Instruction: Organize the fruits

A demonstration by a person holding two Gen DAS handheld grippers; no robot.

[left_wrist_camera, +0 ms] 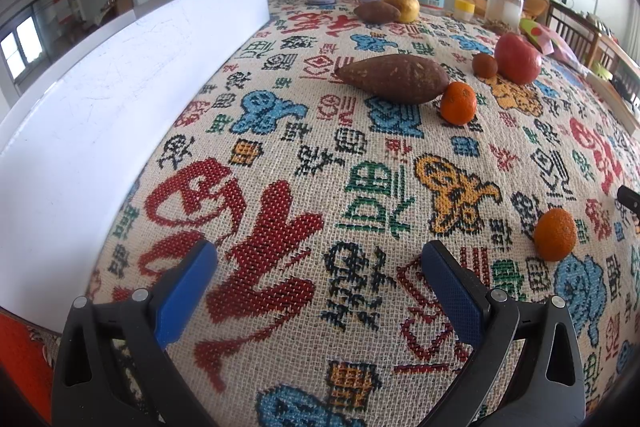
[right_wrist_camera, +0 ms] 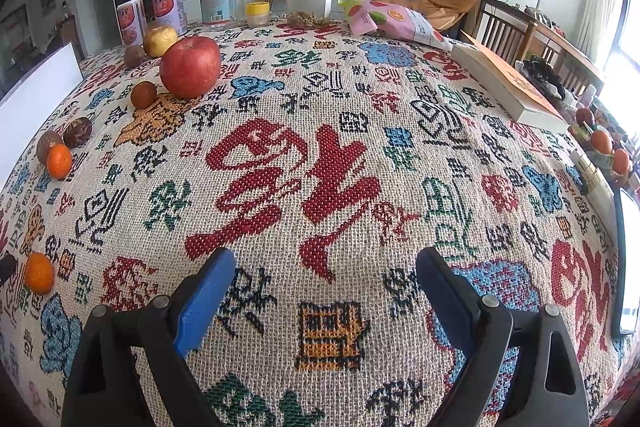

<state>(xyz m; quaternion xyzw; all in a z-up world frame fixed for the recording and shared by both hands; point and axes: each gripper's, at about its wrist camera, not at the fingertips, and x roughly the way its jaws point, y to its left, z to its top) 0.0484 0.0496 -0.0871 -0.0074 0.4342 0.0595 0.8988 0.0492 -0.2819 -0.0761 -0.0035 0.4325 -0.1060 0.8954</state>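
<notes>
A dark object (left_wrist_camera: 628, 197) pokes in at the left wrist view's right edge, cut off and unidentifiable. In the right wrist view, a flat black-framed slab (right_wrist_camera: 626, 259) is cropped at right, and the small red and orange items (right_wrist_camera: 600, 141) beyond the counter's far edge are too small to identify.

A big round red apple (right_wrist_camera: 190, 66) is sitting upright on the patterned cloth, two small orange tangerines (left_wrist_camera: 458, 102) (left_wrist_camera: 555, 234) lying well apart nearer.

Cream woven tablecloth (right_wrist_camera: 320, 99) sporting red, blue, green and orange characters, a round red apple (right_wrist_camera: 190, 66) glowing beside small bright-orange tangerines (left_wrist_camera: 458, 102), brown sweet potato (left_wrist_camera: 394, 78).
</notes>
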